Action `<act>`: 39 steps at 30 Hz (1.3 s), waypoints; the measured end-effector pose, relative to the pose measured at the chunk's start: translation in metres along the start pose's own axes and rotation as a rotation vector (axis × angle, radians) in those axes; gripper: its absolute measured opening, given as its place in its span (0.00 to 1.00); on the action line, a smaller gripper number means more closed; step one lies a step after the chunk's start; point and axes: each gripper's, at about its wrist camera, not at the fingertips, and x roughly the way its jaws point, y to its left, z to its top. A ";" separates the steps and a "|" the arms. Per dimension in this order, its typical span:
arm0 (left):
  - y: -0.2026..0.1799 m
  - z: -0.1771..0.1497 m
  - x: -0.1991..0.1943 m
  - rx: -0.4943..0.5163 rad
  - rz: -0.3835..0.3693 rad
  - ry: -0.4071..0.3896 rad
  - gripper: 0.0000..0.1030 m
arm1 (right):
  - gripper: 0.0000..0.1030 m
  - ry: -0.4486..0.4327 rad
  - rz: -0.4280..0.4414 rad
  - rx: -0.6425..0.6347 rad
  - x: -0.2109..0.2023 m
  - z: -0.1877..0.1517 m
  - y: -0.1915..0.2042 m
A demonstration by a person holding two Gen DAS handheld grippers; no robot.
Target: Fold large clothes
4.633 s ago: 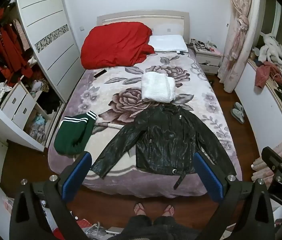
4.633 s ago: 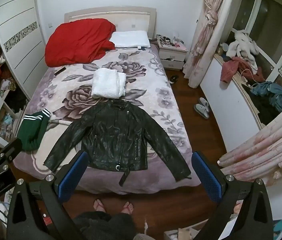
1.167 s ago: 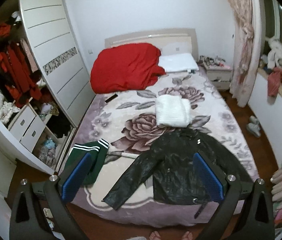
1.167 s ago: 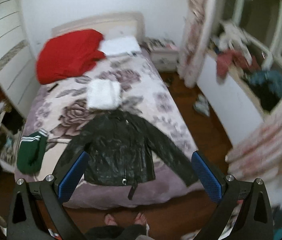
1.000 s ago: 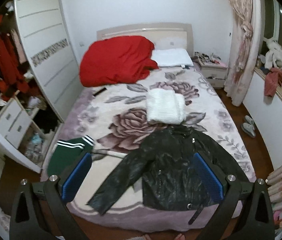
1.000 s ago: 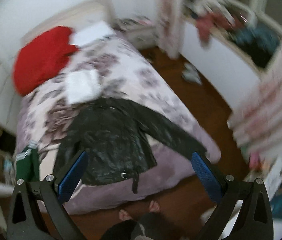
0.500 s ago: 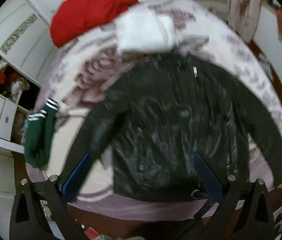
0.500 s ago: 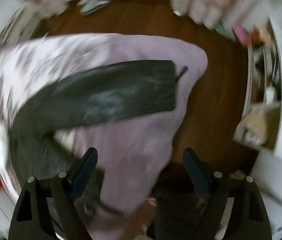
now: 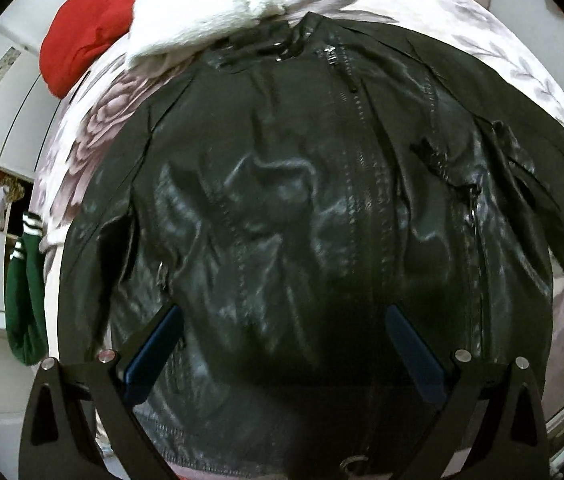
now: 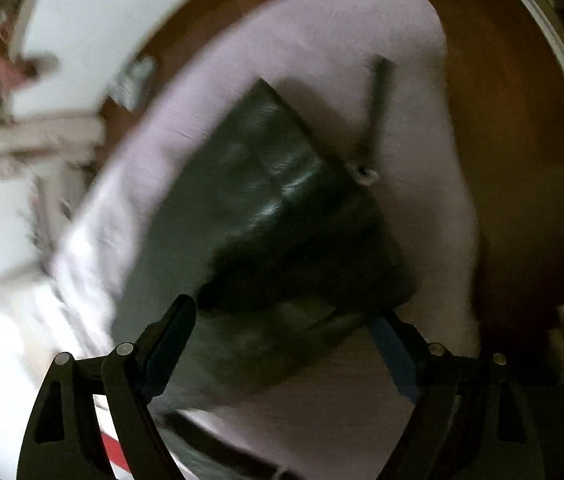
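A black leather jacket (image 9: 301, 200) lies spread flat, front up, on the floral bedspread (image 9: 94, 128). My left gripper (image 9: 282, 344) is open and hovers close over the jacket's lower front, near the hem. In the right wrist view, my right gripper (image 10: 285, 328) is open just above the cuff end of the jacket's sleeve (image 10: 274, 200), near the bed's corner. That view is blurred. A thin black strap (image 10: 377, 96) lies on the bedspread beyond the cuff.
A folded white fleece (image 9: 210, 12) lies just beyond the jacket's collar, with a red duvet (image 9: 82, 36) behind it. A green garment with white stripes (image 9: 26, 288) hangs over the bed's left edge. Brown wood floor (image 10: 513, 160) surrounds the bed corner.
Both grippers have dropped from high above the bed to close over the jacket. The left went to its lower front, the right swung out to the sleeve cuff.
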 end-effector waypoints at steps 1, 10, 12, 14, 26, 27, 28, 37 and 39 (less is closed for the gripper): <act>-0.001 0.005 -0.001 -0.007 -0.010 -0.003 1.00 | 0.83 -0.027 0.055 -0.003 0.002 0.001 0.001; 0.003 0.035 -0.011 -0.035 -0.015 -0.046 1.00 | 0.13 -0.136 0.047 -0.096 0.023 0.019 0.020; 0.010 0.041 -0.013 -0.055 -0.020 -0.048 1.00 | 0.11 -0.174 0.041 -0.152 0.007 0.019 0.046; 0.021 0.044 -0.013 -0.082 -0.022 -0.051 1.00 | 0.11 -0.209 0.044 -0.203 -0.010 0.015 0.079; 0.155 0.027 0.034 -0.360 0.003 0.056 1.00 | 0.11 -0.153 0.022 -0.922 -0.045 -0.200 0.359; 0.168 0.024 0.038 -0.382 0.013 0.061 1.00 | 0.11 -0.125 0.015 -1.006 -0.035 -0.232 0.375; 0.183 0.020 0.043 -0.405 0.028 0.064 1.00 | 0.11 -0.091 0.003 -1.114 -0.018 -0.275 0.392; 0.300 -0.031 0.078 -0.560 0.118 0.106 1.00 | 0.10 0.163 -0.175 -1.856 0.162 -0.605 0.361; 0.318 -0.045 0.084 -0.586 0.123 0.120 1.00 | 0.10 0.197 -0.227 -2.005 0.197 -0.662 0.330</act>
